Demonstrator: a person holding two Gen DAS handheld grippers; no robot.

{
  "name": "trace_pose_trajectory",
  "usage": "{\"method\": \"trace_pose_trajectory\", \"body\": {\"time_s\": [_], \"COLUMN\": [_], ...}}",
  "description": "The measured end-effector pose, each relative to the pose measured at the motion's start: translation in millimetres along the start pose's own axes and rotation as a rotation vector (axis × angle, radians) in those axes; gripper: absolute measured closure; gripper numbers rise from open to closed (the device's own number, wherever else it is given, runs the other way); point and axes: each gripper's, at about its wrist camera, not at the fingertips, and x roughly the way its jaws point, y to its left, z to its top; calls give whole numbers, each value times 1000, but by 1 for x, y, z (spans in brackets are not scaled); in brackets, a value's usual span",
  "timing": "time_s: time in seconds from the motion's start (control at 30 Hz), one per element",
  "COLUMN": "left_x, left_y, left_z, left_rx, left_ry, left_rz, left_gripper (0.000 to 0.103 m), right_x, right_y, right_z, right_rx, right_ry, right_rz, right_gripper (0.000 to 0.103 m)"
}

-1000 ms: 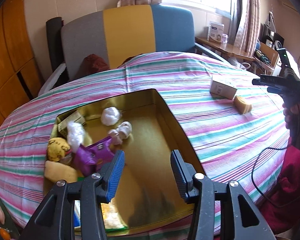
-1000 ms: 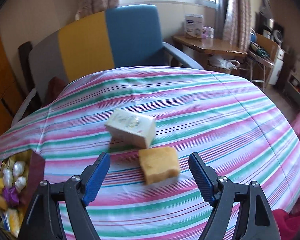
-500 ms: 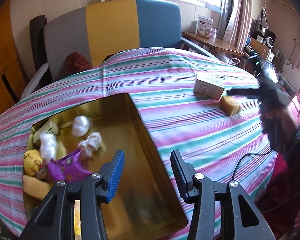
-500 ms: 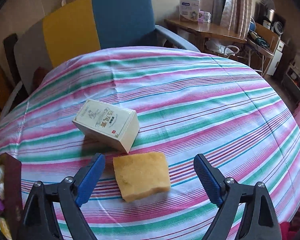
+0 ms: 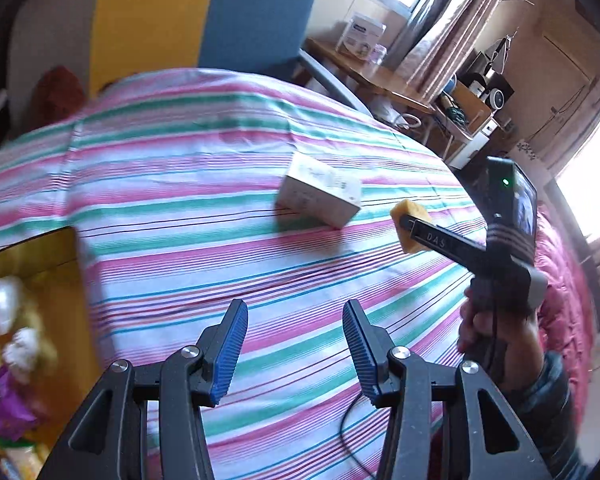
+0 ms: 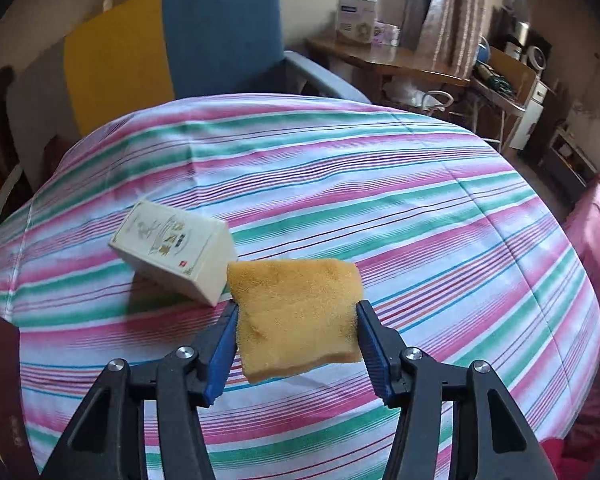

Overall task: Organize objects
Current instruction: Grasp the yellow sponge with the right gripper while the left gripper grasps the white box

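Note:
My right gripper point(image 6: 296, 344) is shut on a yellow sponge point(image 6: 296, 312) and holds it just above the striped tablecloth point(image 6: 380, 208). In the left wrist view the sponge point(image 5: 400, 210) shows between that gripper's fingers at the right. A cream carton point(image 6: 172, 252) lies on the cloth just left of the sponge; it also shows in the left wrist view point(image 5: 320, 194). My left gripper point(image 5: 296, 352) is open and empty over the cloth. The gold box point(image 5: 40, 264) with several small items sits at the left edge.
A chair with yellow and blue back panels point(image 6: 172, 36) stands behind the table. A wooden side table point(image 6: 388, 60) with a white box and clutter is at the back right. A dark box corner point(image 6: 0, 360) shows at the left edge of the right wrist view.
My right gripper closed on the yellow sponge and lifted it off the cloth. My left gripper swung right, away from the gold box, toward the carton.

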Motion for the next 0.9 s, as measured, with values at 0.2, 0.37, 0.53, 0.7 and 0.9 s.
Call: {"method": "trace_pose_trajectory", "body": {"time_s": [0.2, 0.37, 0.53, 0.7, 0.9], "left_x": [66, 125, 165, 185, 210], "left_y": [-17, -17, -9, -19, -35], "left_z": [47, 83, 113, 140, 144], "left_rx": [-137, -304, -422, -364, -183], "left_ry": [99, 182, 215, 223, 281], "left_rz": [-113, -138, -84, 32, 147], "left_gripper": [36, 26, 23, 21, 21], "right_x": [-2, -2, -4, -2, -3], "right_y": [-18, -23, -30, -30, -27], "right_z": [8, 12, 13, 13, 12], "right_rx": [82, 124, 159, 169, 158], "right_ry": [-9, -9, -11, 4, 5], "right_rz": [-4, 37, 66, 91, 88], "right_gripper": [46, 45, 45, 44, 44]}}
